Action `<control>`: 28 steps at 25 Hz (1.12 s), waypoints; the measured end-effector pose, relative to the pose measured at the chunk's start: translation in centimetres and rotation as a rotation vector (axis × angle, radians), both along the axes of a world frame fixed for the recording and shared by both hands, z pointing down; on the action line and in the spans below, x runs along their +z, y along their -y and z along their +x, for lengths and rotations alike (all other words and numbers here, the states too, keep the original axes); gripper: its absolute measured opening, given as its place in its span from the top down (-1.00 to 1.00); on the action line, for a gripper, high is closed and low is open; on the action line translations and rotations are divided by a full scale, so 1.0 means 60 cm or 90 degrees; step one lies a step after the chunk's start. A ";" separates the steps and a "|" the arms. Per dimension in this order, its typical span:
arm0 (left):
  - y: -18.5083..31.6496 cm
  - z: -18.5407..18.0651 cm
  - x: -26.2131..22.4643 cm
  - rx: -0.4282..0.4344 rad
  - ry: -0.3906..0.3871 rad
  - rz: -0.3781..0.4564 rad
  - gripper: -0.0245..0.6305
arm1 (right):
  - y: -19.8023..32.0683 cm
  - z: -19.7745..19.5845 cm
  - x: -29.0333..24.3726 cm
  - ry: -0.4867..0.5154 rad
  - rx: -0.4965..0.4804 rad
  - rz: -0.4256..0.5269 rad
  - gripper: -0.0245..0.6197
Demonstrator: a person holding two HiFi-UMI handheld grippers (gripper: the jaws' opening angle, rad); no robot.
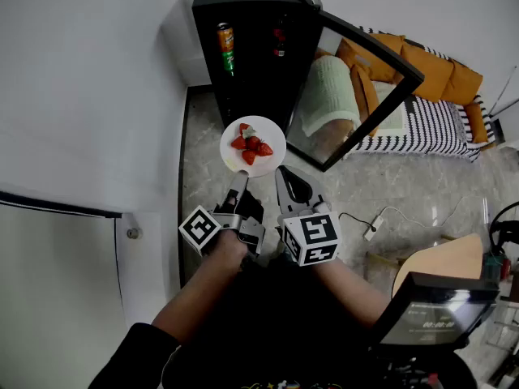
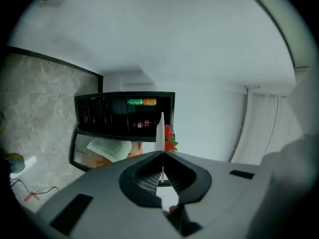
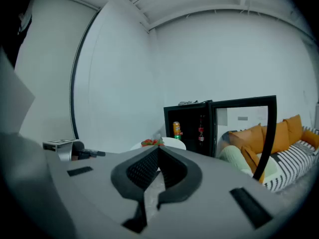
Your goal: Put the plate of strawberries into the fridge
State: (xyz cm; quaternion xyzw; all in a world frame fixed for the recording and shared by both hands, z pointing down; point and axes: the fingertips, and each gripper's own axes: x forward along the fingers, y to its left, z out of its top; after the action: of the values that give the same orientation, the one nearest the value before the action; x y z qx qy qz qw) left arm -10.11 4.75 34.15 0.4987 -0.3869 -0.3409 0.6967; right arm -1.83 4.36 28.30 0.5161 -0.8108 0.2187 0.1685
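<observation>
A white plate (image 1: 253, 142) carrying a few red strawberries (image 1: 252, 146) hangs in the air just in front of the black mini fridge (image 1: 251, 39), whose glass door (image 1: 365, 87) stands swung open to the right. My left gripper (image 1: 240, 176) is shut on the plate's near rim. In the left gripper view the plate (image 2: 160, 129) shows edge-on between the jaws, with a strawberry (image 2: 169, 136) beside it. My right gripper (image 1: 281, 174) sits close beside the plate's right, shut with nothing in it. From the right gripper view the plate (image 3: 172, 143) is seen before the fridge (image 3: 192, 123).
Inside the fridge an orange-green can (image 1: 226, 47) and a red bottle (image 1: 279, 43) stand on shelves. A sofa with orange cushions (image 1: 438, 71) lies beyond the door. A cable and plug strip (image 1: 373, 225) lie on the marble floor; a wooden table (image 1: 442, 262) is at right.
</observation>
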 end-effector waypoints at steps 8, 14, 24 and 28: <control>0.003 0.010 0.000 -0.011 0.001 0.002 0.89 | 0.004 0.012 0.006 0.005 0.000 -0.001 0.91; 0.011 0.076 0.014 -0.026 0.013 -0.007 0.89 | 0.020 0.082 0.013 0.016 -0.009 0.007 0.91; 0.017 0.144 0.022 -0.062 0.028 -0.005 0.89 | 0.029 0.154 0.019 0.026 -0.045 0.013 0.91; 0.011 0.139 0.024 -0.077 0.035 -0.006 0.89 | 0.023 0.165 0.015 0.032 -0.052 0.017 0.91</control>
State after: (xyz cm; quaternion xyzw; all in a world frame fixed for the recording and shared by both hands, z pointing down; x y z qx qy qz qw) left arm -1.75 4.07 35.61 0.4805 -0.4370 -0.3665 0.6662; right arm 8.07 3.00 29.22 0.4792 -0.8381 0.2136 0.1497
